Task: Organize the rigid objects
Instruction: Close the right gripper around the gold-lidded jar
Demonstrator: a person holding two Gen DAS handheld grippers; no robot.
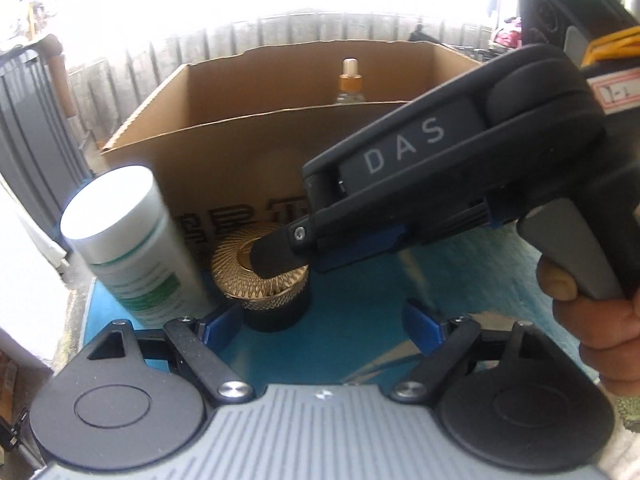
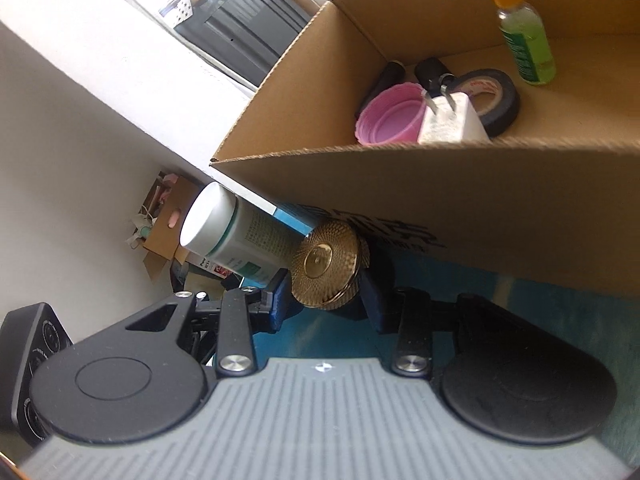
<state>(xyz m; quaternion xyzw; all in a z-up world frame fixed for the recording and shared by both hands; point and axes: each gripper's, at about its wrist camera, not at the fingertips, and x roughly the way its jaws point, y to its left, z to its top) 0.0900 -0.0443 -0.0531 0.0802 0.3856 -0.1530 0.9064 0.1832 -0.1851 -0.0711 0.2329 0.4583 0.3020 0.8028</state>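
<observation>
A squat black jar with a gold mesh lid (image 1: 240,280) stands on the blue tabletop (image 1: 360,292), right against the front wall of the cardboard box (image 1: 240,152). In the right wrist view my right gripper (image 2: 326,300) is shut on this jar (image 2: 320,264), a blue pad pressing each side below the lid. From the left wrist view one of its fingertips (image 1: 276,258) lies over the lid. A white bottle with a green label (image 1: 132,248) stands just left of the jar. My left gripper (image 1: 324,320) is open close in front of the jar, touching nothing.
The box (image 2: 440,200) holds a green dropper bottle (image 2: 524,40), a pink cap (image 2: 390,120), a white plug (image 2: 452,120) and a roll of black tape (image 2: 500,96). A hand (image 1: 592,320) grips the right tool. A white wall (image 2: 80,160) runs left of the table.
</observation>
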